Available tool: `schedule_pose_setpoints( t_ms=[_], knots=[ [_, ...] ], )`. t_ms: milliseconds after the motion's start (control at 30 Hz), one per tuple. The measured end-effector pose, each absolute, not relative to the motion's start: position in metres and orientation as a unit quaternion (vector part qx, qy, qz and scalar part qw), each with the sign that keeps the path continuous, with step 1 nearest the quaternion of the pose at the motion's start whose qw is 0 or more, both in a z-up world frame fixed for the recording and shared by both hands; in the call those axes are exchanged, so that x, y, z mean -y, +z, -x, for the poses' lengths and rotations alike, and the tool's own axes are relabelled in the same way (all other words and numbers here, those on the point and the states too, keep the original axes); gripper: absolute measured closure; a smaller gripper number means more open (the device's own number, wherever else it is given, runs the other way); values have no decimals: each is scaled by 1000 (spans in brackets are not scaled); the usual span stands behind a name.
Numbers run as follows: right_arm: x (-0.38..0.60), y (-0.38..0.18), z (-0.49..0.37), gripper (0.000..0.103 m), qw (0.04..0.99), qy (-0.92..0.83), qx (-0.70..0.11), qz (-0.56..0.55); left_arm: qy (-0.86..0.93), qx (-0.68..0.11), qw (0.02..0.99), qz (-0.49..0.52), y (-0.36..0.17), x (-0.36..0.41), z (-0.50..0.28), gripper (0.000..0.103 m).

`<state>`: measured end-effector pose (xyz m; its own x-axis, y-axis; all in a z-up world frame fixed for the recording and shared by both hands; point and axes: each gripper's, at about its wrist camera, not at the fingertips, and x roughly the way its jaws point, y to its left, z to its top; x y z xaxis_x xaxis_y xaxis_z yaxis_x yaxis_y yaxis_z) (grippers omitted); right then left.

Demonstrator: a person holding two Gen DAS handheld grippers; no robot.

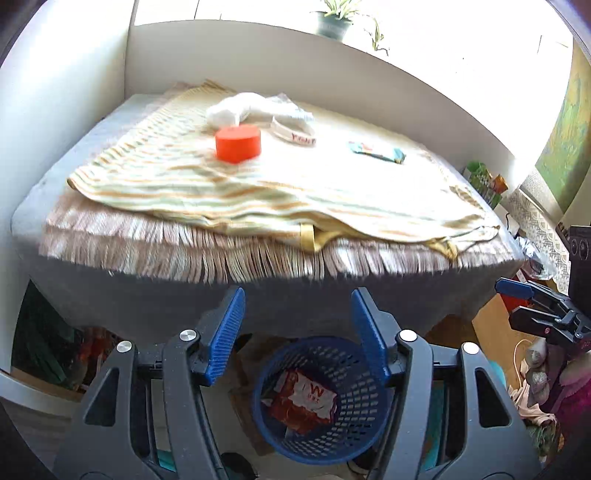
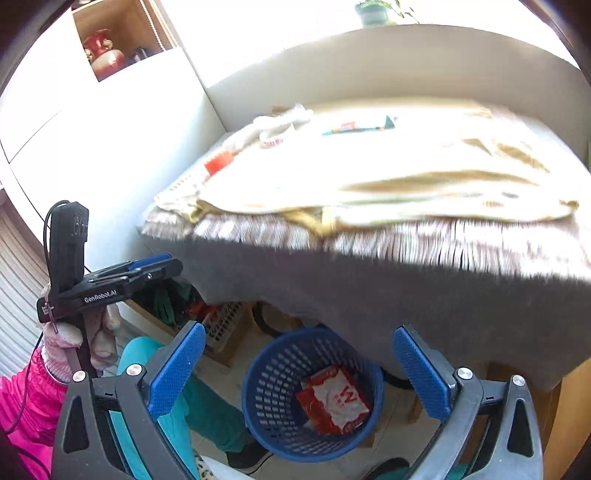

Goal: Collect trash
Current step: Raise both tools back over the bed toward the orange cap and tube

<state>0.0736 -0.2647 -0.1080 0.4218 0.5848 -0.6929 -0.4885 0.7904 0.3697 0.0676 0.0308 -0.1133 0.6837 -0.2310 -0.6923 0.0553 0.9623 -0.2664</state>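
A blue mesh basket [image 1: 354,424] stands on the floor below the table edge and holds a red and white wrapper [image 1: 301,400]; both show in the right wrist view too, the basket [image 2: 273,398] and the wrapper [image 2: 334,400]. On the table's striped cloth [image 1: 192,181] lie an orange round lid [image 1: 238,143], a white crumpled tissue [image 1: 236,109], a white paper band [image 1: 293,133] and a teal wrapper [image 1: 376,151]. My left gripper [image 1: 297,336] is open and empty above the basket. My right gripper [image 2: 299,367] is open and empty above the basket.
A grey cover with a fringed mat [image 1: 221,254] hangs over the table front. A white wall [image 1: 55,110] stands at the left. A potted plant [image 1: 334,20] is on the sill. Boxes and clutter [image 1: 487,181] are at the right. A wooden crate [image 2: 225,332] is under the table.
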Motion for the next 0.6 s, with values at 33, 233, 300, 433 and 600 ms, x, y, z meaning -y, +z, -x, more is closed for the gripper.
schedule_pose_setpoints(
  t_ms=[33, 233, 300, 433, 600],
  knots=[
    [262, -101, -77, 0, 843, 324, -425, -56, -77, -382, 914, 113, -107, -34, -70, 42],
    [257, -61, -102, 0, 868, 330, -370, -35, -61, -349, 927, 120, -78, -52, -99, 41],
    [256, -51, -116, 0, 879, 320, -352, -30, -54, -343, 929, 130, -73, -62, -110, 41],
    [256, -41, -151, 0, 893, 296, -338, -34, -44, -336, 930, 142, -69, -74, -128, 41],
    [258, -44, -199, 0, 893, 268, -356, -64, -36, -341, 928, 144, -74, -83, -148, 41]
  ],
)
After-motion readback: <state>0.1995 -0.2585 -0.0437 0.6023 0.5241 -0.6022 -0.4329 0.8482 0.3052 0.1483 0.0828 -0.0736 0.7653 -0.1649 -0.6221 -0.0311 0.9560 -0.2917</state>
